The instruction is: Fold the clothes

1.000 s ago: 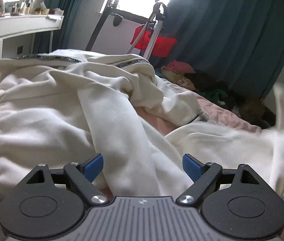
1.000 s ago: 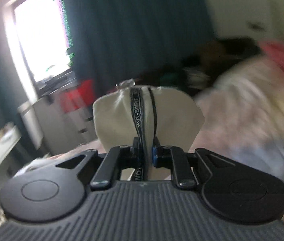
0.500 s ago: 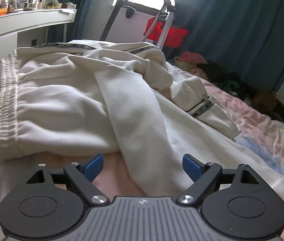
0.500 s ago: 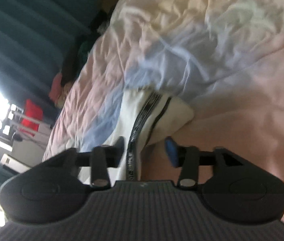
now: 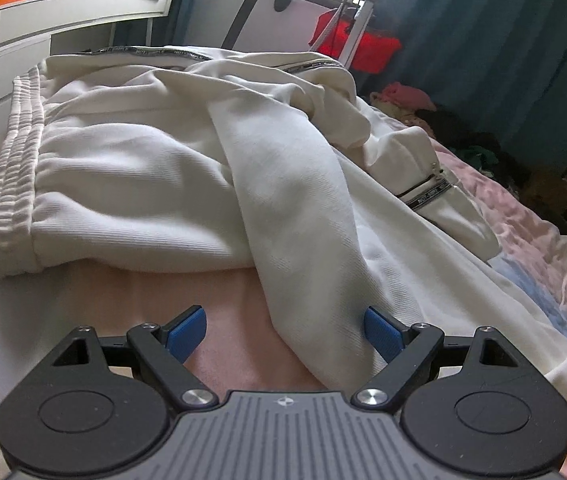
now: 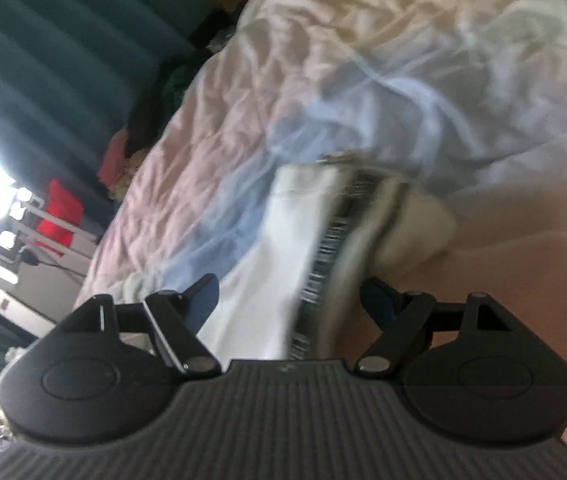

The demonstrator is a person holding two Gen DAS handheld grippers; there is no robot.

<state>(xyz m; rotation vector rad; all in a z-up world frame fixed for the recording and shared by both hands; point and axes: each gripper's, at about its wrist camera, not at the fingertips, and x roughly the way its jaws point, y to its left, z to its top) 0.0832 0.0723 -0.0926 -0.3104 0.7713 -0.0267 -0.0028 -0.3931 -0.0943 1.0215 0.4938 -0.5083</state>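
Note:
Cream-white sweatpants (image 5: pixel 155 168) with a ribbed waistband (image 5: pixel 11 152) and black lettered side stripes lie crumpled on the bed. One leg (image 5: pixel 307 232) runs down between the fingers of my open left gripper (image 5: pixel 285 332), which holds nothing. In the blurred right wrist view, a leg end with its black stripe (image 6: pixel 327 248) lies on the bedding between the spread fingers of my open right gripper (image 6: pixel 289 300), not gripped.
The bed carries a pink, blue and cream quilt (image 6: pixel 403 80). A white desk (image 5: pixel 63 12) stands at the left. A red bag on a stand (image 5: pixel 355 44) and a clothes pile (image 5: pixel 443 120) sit before dark teal curtains (image 5: pixel 503 40).
My right gripper, shut on the striped leg end a second ago, has lowered it to the bed, opened and let go. My left gripper has drawn back, showing more bedding.

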